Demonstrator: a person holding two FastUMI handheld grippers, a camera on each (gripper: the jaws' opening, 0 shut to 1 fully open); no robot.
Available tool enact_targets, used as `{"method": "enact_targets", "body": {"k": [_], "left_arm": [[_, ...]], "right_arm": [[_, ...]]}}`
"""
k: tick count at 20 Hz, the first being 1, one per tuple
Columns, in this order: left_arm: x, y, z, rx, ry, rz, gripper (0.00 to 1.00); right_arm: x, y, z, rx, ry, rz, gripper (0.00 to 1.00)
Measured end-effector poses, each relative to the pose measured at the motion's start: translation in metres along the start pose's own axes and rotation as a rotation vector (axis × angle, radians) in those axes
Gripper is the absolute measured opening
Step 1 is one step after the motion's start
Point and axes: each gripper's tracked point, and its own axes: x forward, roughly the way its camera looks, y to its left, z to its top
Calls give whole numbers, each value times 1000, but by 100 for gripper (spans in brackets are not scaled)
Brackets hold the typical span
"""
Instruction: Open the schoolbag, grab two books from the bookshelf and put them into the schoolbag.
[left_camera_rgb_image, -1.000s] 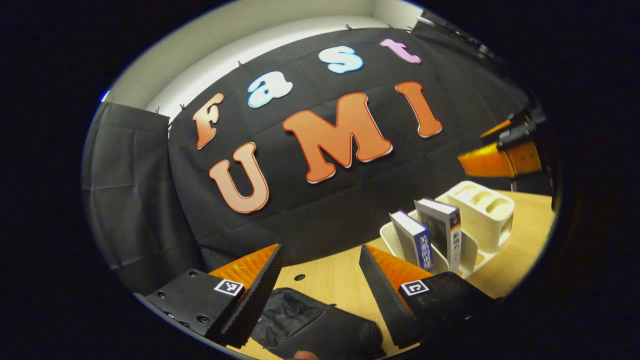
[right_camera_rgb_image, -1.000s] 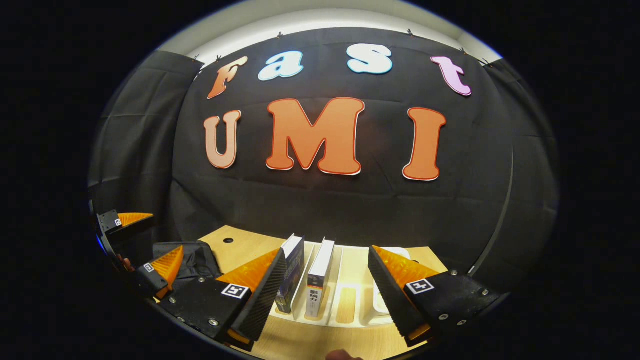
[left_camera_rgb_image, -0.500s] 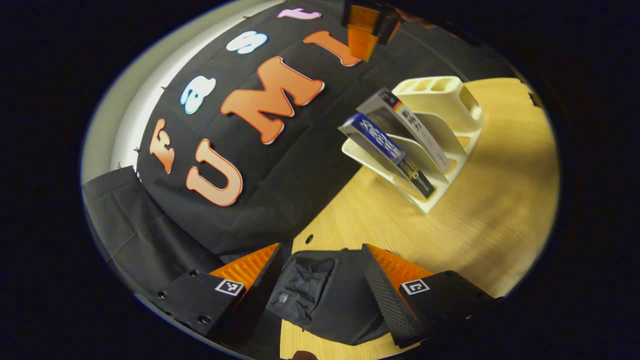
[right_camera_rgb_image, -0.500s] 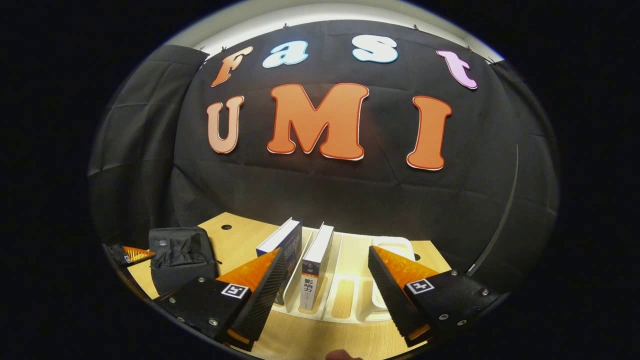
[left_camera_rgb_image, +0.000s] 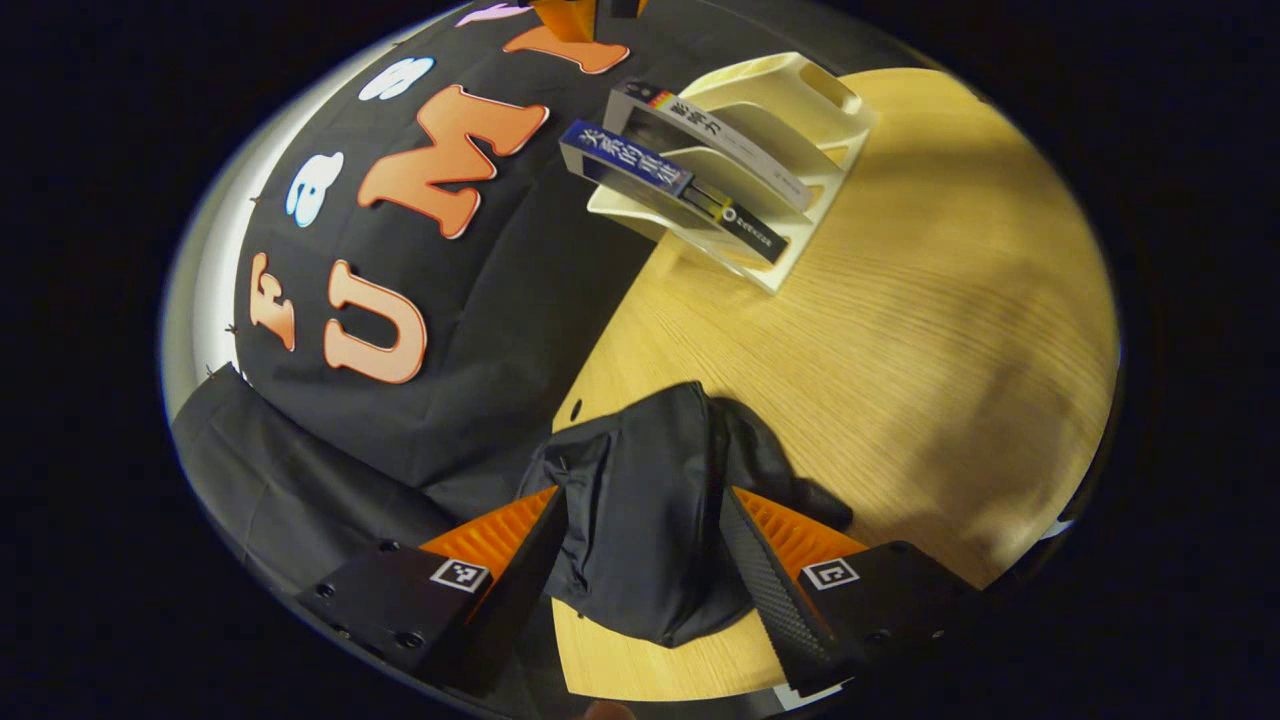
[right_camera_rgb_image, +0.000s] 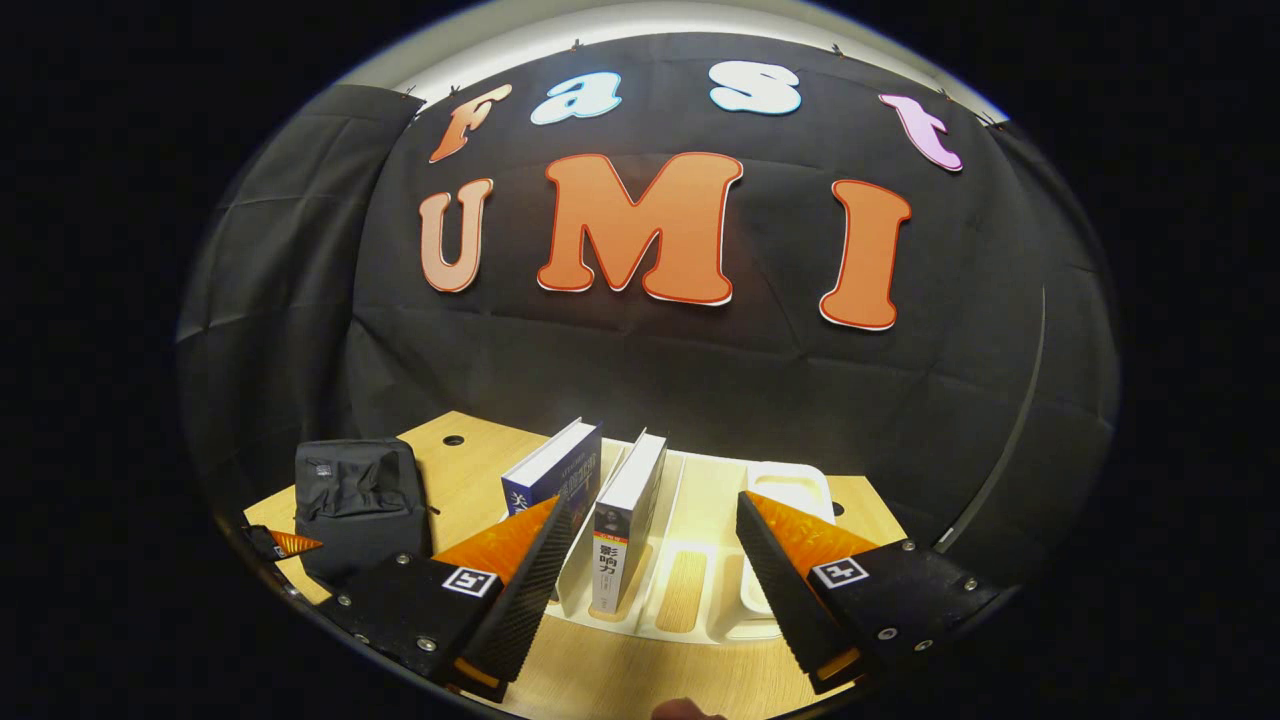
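Note:
The black schoolbag (left_camera_rgb_image: 640, 510) lies zipped and crumpled on the wooden table (left_camera_rgb_image: 900, 350). My left gripper (left_camera_rgb_image: 640, 565) hovers over it, open, its fingers straddling the bag's near part; whether they touch it I cannot tell. A cream bookshelf (left_camera_rgb_image: 800, 110) stands farther off with two books upright in it: a blue-spined book (left_camera_rgb_image: 640, 170) and a grey-and-white book (left_camera_rgb_image: 710, 130). In the right gripper view my right gripper (right_camera_rgb_image: 650, 575) is open in front of the bookshelf (right_camera_rgb_image: 700, 590), facing the blue book (right_camera_rgb_image: 555, 475) and the white book (right_camera_rgb_image: 625, 500). The schoolbag (right_camera_rgb_image: 355, 500) sits to the left.
The bookshelf's right slots and its end cup (right_camera_rgb_image: 790, 490) hold nothing. A small round hole (left_camera_rgb_image: 575, 408) is in the table near the wall cloth. A tip of the left gripper (right_camera_rgb_image: 285, 543) shows beside the bag. Bare wood spreads right of the bag.
My left gripper has tipped downward and come in over the schoolbag, which now lies between its fingers. My right gripper has shifted slightly before the shelf, still open.

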Motion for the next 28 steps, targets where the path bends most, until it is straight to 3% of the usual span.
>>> {"method": "enact_targets", "body": {"k": [8,14,15,16,17,21,23,28], "left_arm": [[35,19,-23,-4,112,57,96],[64,16,-35,-22,170,3,91],[62,18,-37,-44,179,-10,80],[61,21,-35,-63,180,-19,79],[60,25,-33,-75,181,-31,59],[53,38,-24,-120,176,-109,21],[50,47,-24,-144,174,-165,13],[54,72,-13,-205,150,-325,8]], "right_arm": [[-2,0,3,-13,-1,19,98],[-6,5,6,-36,6,39,98],[-5,6,6,-39,12,42,98],[-3,7,6,-43,21,43,98],[0,7,6,-48,27,46,98],[10,21,12,-52,58,63,98],[16,30,17,-57,72,73,98],[35,48,26,-88,132,71,98]]}}
